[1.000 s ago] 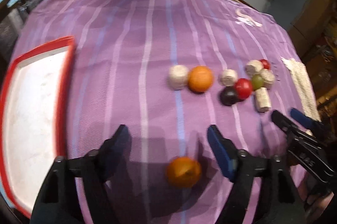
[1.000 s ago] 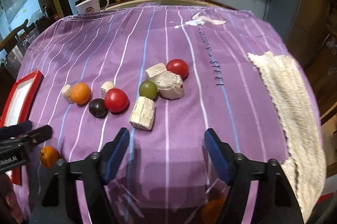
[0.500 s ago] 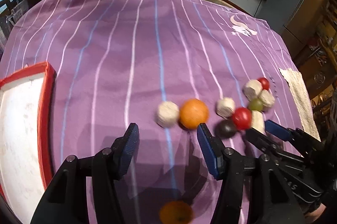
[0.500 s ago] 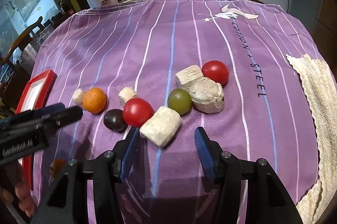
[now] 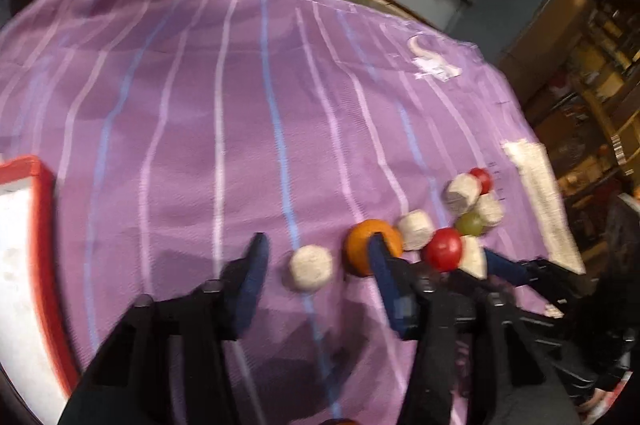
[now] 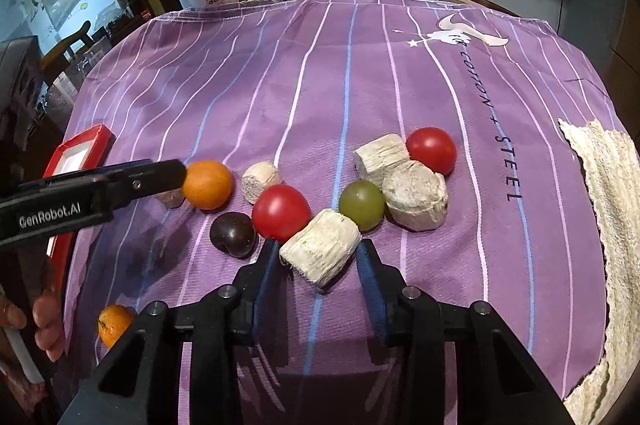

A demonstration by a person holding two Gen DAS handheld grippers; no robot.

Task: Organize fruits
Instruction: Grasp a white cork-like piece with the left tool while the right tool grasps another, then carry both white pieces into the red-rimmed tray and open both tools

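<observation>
Cream, fibrous cut chunk point(image 6: 319, 251) sits between the closing right tongs point(image 6: 318, 257), not yet pinched; left tongs point(image 5: 316, 261) are closing around a pale round lump point(image 5: 311, 267).

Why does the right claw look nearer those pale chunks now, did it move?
Yes. The right gripper advanced toward the fruit pile; its closing jaws now flank the pale block.

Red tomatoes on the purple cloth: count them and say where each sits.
2. One red tomato lies mid-cluster, beside the dark plum. The other red tomato sits at the cluster's far right, behind a pale chunk. More could be hidden.
</observation>
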